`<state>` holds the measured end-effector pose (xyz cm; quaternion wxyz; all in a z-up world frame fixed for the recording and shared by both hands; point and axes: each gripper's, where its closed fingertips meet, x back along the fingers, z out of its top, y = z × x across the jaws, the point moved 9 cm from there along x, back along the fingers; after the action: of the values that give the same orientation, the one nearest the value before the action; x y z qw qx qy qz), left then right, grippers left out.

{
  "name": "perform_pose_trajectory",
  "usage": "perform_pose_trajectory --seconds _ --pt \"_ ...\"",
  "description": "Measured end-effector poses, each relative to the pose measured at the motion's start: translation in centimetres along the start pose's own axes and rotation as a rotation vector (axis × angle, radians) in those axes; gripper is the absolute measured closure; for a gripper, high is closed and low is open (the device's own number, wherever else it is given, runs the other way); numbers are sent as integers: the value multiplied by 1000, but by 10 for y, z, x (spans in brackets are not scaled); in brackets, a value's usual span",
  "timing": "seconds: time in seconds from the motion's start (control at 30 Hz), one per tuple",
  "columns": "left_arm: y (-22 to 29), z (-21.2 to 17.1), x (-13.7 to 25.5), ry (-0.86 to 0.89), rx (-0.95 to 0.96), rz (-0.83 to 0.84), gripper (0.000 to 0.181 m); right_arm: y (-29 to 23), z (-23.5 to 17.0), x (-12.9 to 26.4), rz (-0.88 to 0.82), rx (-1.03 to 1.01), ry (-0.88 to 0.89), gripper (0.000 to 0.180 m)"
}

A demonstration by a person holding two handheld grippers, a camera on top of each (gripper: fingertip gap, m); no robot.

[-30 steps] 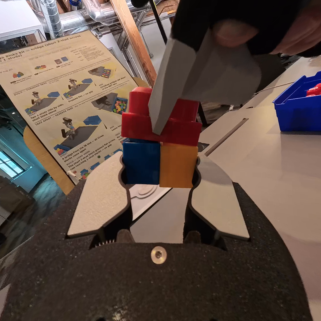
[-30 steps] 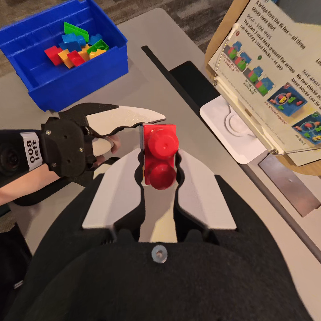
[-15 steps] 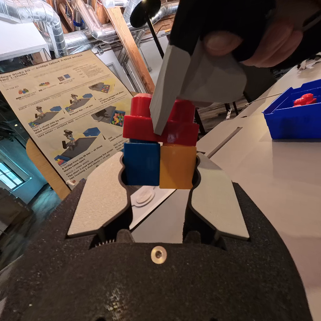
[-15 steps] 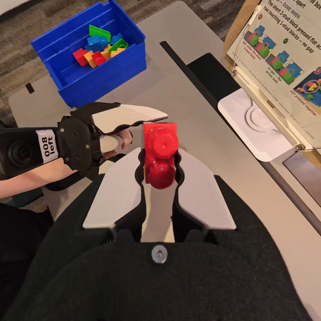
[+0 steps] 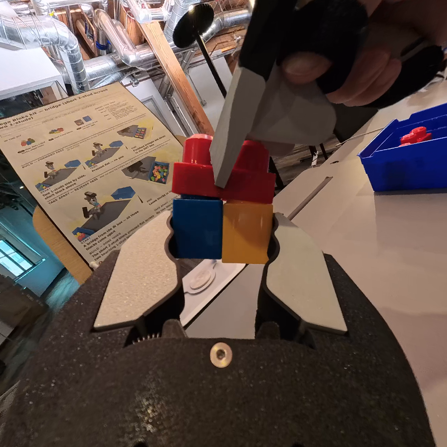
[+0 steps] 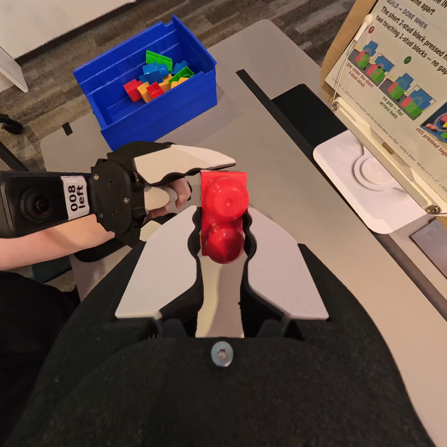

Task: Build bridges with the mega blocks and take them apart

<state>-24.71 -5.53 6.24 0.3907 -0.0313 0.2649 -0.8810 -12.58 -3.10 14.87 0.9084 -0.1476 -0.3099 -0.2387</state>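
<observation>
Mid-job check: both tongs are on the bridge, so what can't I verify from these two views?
- Blue block and orange block: hidden under the red block in the right wrist view.
- Red block's seating: the right tongs cover the middle of the seam in the left wrist view.
- Right-hand blue bin: cut off by the edge of the left wrist view.

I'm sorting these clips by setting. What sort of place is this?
Probably a workshop or lab set up for recording demos: bare metal ducts and a wooden beam overhead, an instruction poster propped on the grey table, and a blue bin of toy blocks.
</observation>
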Motion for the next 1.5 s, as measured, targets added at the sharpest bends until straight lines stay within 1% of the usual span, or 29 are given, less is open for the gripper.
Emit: perform_pose_trajectory --seconds 0.2,0.33,0.37,0.47,0.63,0.7,0.8,0.87,0.93,0.97,1.0,1.03,1.07,1.1,1.17,1.23,1.3,1.43,1.5 --pt "4 -8 -10 -100 -19 -66 106 17 -20 -7 24 -87 72 147" --pt "11 -16 -17 -172 6 -136 105 34 -43 -19 102 -216 91 147" --pt "13 -17 -19 -195 6 -150 101 39 -49 -23 118 -246 90 147" --pt "18 -26 -24 -271 6 -190 97 51 -68 -35 172 -335 107 147" --pt "24 -34 -29 -341 76 -271 88 72 -98 -52 263 -480 183 147" --pt "24 -33 -28 -335 114 -306 88 79 -110 -56 303 -531 228 147" --pt "20 -29 -27 -328 223 -377 90 90 -126 -59 336 -566 298 147" --pt "8 -27 -25 -324 345 -409 92 94 -133 -57 378 -529 370 147" --pt "-10 -29 -22 -324 528 -428 93 95 -137 -52 416 -461 439 147" --pt "-19 -32 -21 -307 640 -447 99 93 -138 -48 433 -400 477 147" --pt "-27 -34 -19 -264 759 -485 109 90 -137 -45 449 -328 516 147" --pt "-32 -36 -18 -210 876 -527 114 84 -135 -41 464 -235 555 147" --pt "-36 -39 -18 -170 966 -567 116 78 -134 -38 470 -158 583 147" --pt "-36 -43 -18 -156 1011 -604 119 74 -131 -37 462 -112 598 147" --pt "-34 -49 -20 -149 1017 -644 118 70 -126 -36 430 -64 598 147" --pt "-31 -48 -19 -95 1031 -693 119 67 -122 -36 420 -17 604 147" --pt "-29 -48 -19 -78 1032 -720 121 65 -118 -36 420 14 614 147" --pt "-25 -46 -18 -70 959 -742 142 63 -114 -36 437 53 635 147" --pt "-24 -42 -17 -55 929 -738 145 63 -114 -36 447 66 642 147"
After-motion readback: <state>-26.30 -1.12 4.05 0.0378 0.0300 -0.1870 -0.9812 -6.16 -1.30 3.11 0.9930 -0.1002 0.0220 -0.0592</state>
